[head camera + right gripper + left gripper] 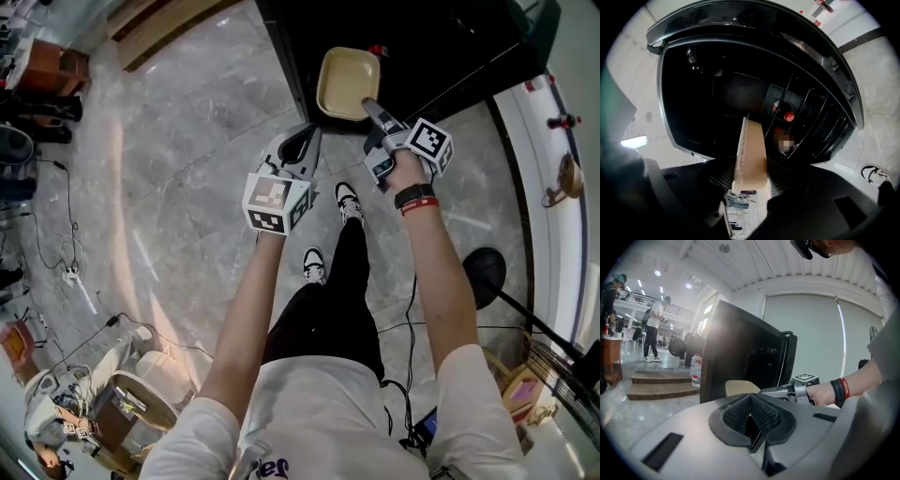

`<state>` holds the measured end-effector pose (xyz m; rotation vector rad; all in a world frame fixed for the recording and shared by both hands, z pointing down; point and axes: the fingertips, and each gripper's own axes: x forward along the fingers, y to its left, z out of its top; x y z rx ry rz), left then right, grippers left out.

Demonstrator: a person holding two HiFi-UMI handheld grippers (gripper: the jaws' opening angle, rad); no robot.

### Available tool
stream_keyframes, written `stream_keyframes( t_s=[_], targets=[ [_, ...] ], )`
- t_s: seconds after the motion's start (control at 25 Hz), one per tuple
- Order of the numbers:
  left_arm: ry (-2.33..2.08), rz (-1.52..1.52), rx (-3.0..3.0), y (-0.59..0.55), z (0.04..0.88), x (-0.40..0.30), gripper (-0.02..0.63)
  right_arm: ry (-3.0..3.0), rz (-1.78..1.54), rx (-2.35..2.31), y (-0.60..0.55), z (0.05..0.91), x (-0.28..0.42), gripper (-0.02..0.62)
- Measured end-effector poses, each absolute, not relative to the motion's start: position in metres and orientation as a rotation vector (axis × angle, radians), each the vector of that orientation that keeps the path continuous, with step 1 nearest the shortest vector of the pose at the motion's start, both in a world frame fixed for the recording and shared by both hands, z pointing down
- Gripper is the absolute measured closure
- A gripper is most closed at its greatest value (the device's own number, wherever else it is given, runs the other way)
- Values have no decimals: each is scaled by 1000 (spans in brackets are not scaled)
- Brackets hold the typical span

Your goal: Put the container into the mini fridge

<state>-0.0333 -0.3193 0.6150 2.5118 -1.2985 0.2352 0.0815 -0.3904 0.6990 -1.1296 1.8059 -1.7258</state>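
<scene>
A shallow beige container (347,82) is pinched by its rim in my right gripper (373,114), just in front of the black mini fridge (412,42). In the right gripper view the container (752,152) stands edge-on between the jaws of the right gripper (750,180), facing the open, dark inside of the mini fridge (722,98). My left gripper (298,148) hangs lower and to the left, shut on nothing. In its own view the left gripper (751,405) has its pads touching, with the container (740,387) and the right gripper (780,391) beyond them.
Red-capped bottles (789,116) stand in the fridge's door rack (811,126). The person's shoes (347,200) are on the marble floor below the grippers. A black round stand base (484,276) lies to the right, cables (70,272) to the left. A water bottle (696,372) and steps (661,383) stand beside the fridge.
</scene>
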Motion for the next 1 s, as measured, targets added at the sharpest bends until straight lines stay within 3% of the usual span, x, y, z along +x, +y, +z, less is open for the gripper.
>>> stream_keyframes(
  t_s=[1.0],
  targets=[
    [-1321, 227, 2432, -360, 626, -32, 586, 1679, -1642, -1216, -488, 712, 89, 382]
  ],
)
